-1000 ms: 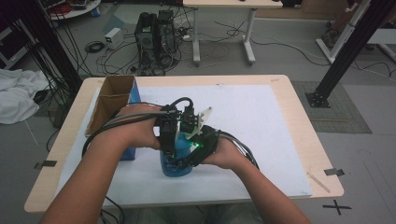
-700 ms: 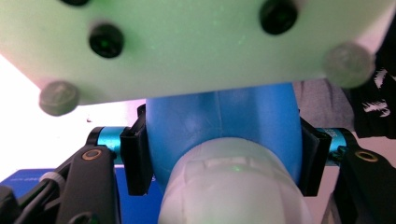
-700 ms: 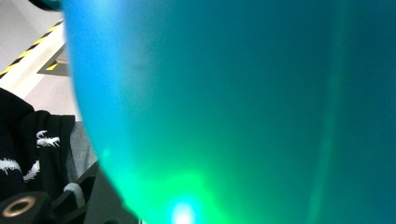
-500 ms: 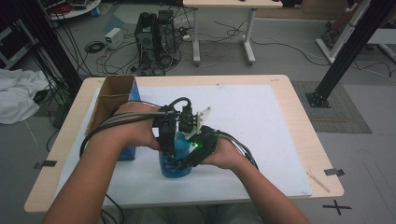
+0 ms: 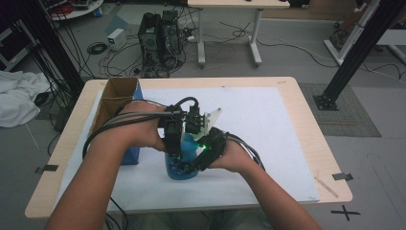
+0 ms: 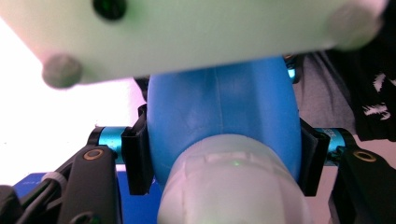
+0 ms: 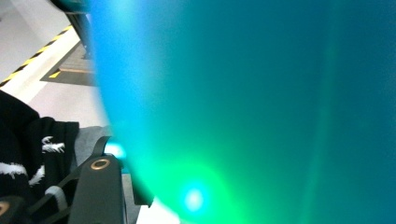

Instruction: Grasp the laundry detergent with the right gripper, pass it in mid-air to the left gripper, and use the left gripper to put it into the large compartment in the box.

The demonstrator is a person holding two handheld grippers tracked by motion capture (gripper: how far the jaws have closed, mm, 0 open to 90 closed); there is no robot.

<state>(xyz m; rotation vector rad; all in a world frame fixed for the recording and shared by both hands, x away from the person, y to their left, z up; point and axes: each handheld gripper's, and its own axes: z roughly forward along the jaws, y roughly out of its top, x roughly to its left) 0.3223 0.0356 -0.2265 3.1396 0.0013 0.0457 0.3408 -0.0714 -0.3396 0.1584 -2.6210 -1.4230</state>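
In the high view a blue bottle (image 5: pixel 184 163) stands upright on the white sheet (image 5: pixel 268 124) of the worktop (image 5: pixel 311 139), low and a little left of the frame's centre, with both hands closed in around it. The left hand-held gripper (image 5: pixel 173 143) comes down on it from the upper left. In the left gripper view its two black pads (image 6: pixel 137 158) press on either side of the bottle's blue neck (image 6: pixel 219 121), just behind the pale cap (image 6: pixel 233 186) that sits at the bottom centre; its jaws have just been closing, and they pinch the neck. The right hand-held gripper (image 5: pixel 196 163) lies against the bottle's right side. In the right gripper view the blue wall (image 7: pixel 261 102) is so close it blurs; its jaws have just been opening, and whether they press on the bottle I cannot tell. A cardboard box (image 5: pixel 115 103) stands at the left of the sheet.
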